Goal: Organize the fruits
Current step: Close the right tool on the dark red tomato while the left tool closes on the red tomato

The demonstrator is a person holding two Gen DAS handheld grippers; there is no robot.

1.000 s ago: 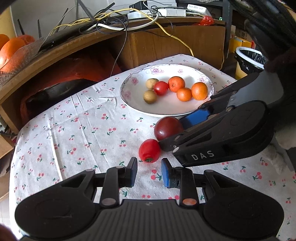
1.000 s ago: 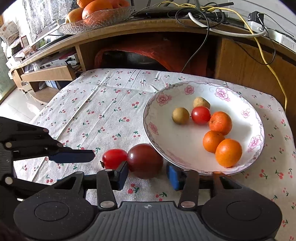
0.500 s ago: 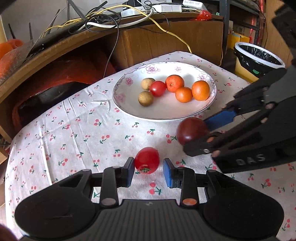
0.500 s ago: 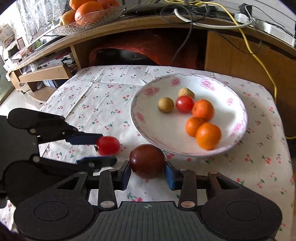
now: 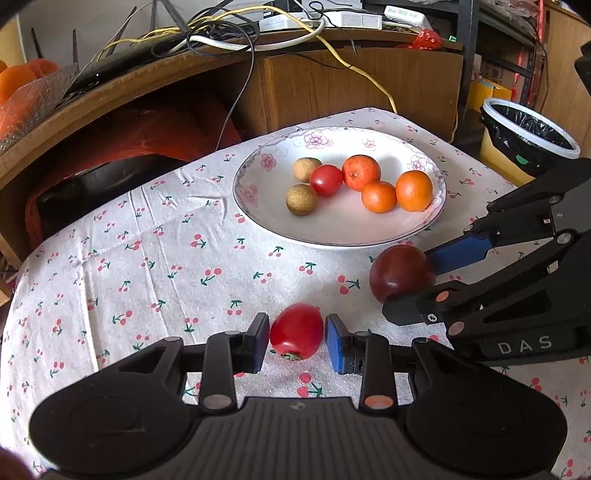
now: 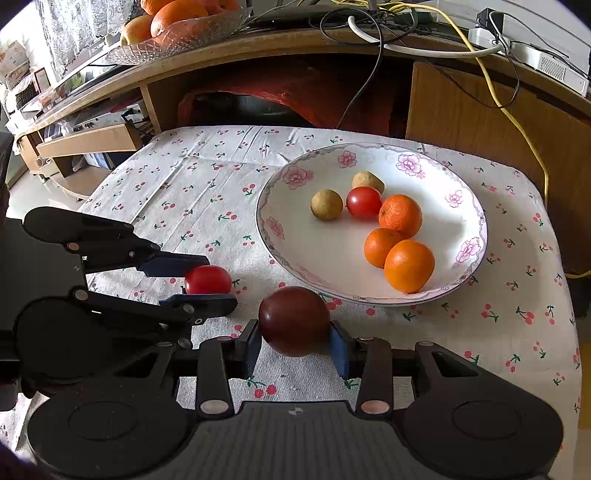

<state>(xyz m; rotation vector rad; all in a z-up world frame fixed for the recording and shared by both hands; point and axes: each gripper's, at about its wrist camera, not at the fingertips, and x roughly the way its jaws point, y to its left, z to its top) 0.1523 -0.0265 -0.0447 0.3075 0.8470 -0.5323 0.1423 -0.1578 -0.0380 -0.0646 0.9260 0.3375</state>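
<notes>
Since a second ago both grippers have closed in on their fruit: then the red tomato lay ahead of the left fingertips and the dark plum sat loose between wide fingers. Now the left gripper (image 5: 297, 341) brackets the red tomato (image 5: 296, 336) on the cherry-print tablecloth (image 5: 147, 258); a thin gap seems to remain at each pad, so whether it truly grips I cannot tell. Just to its right, the right gripper (image 6: 295, 341) is clamped on the dark plum (image 6: 294, 320), both blue pads pressed to its sides, near the rim of the plate. Beyond them the flowered plate (image 6: 469, 206) holds three oranges (image 6: 409, 265), a smaller tomato (image 6: 364, 202) and two brownish round fruits (image 6: 326, 204). Farther back, a glass bowl of oranges (image 6: 177, 33) stands on the wooden shelf (image 6: 258, 48).
</notes>
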